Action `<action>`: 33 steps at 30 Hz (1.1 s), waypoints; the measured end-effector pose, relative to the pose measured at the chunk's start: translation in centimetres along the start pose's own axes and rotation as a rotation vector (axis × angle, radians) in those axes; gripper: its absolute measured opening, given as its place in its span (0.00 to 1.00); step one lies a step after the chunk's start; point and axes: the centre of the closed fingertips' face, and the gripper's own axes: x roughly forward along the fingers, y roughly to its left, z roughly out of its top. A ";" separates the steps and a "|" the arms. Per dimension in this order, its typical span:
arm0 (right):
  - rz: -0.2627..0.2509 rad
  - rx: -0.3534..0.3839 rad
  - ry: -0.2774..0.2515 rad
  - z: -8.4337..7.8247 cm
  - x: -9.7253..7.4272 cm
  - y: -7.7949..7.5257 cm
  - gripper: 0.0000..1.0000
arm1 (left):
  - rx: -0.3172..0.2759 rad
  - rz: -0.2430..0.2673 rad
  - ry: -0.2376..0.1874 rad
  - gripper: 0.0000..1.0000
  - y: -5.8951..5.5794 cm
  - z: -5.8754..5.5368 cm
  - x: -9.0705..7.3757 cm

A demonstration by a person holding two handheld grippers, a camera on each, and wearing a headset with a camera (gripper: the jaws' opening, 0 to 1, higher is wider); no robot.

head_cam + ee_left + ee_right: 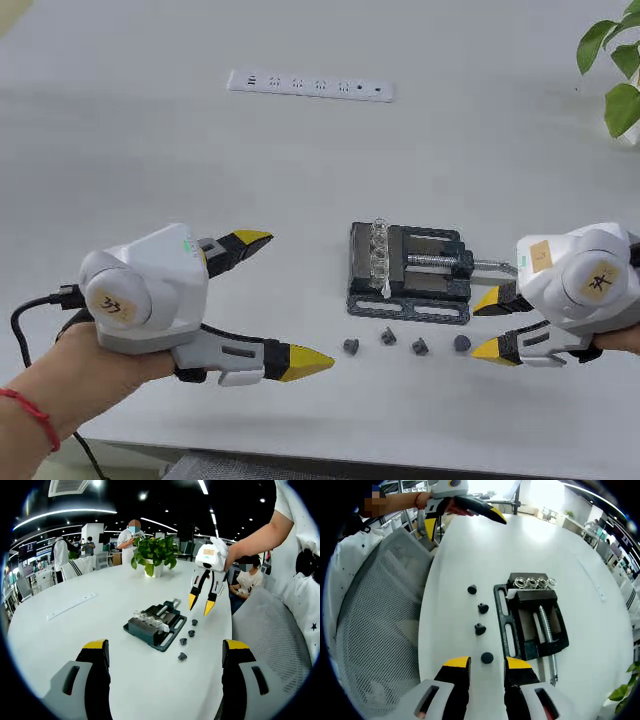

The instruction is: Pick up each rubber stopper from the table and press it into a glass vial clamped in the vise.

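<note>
Four dark rubber stoppers lie in a row in front of the vise: [351, 346], [389, 337], [420, 346], [461, 343]. The black vise [410, 272] clamps a row of several clear glass vials [379, 255]. My right gripper [487, 326] is open just right of the row's nearest stopper. In the right gripper view that stopper [487, 657] sits just ahead of the gap between the yellow tips of my right gripper [487, 663], with the vise [532, 620] beyond. My left gripper [285, 300] hangs wide open left of the stoppers, holding nothing. From my left gripper [165, 647] I see the vise [155, 622].
A white power strip [310, 84] lies at the back of the table. A potted plant [615, 70] stands at the far right. The near table edge [400, 445] runs just below the grippers. A mesh chair [375, 630] stands beside the table. People stand in the background.
</note>
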 end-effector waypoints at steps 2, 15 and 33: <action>0.012 -0.004 0.012 0.0 0.3 0.2 0.21 | -0.002 -0.001 0.001 0.93 0.1 -0.3 0.0; 0.041 -0.065 0.082 -0.6 1.9 0.4 0.15 | -0.023 0.001 -0.012 0.92 0.1 -0.7 -0.3; 0.051 -0.108 0.120 -1.0 2.5 0.1 0.09 | -0.033 0.004 -0.026 0.90 0.0 -0.2 -0.3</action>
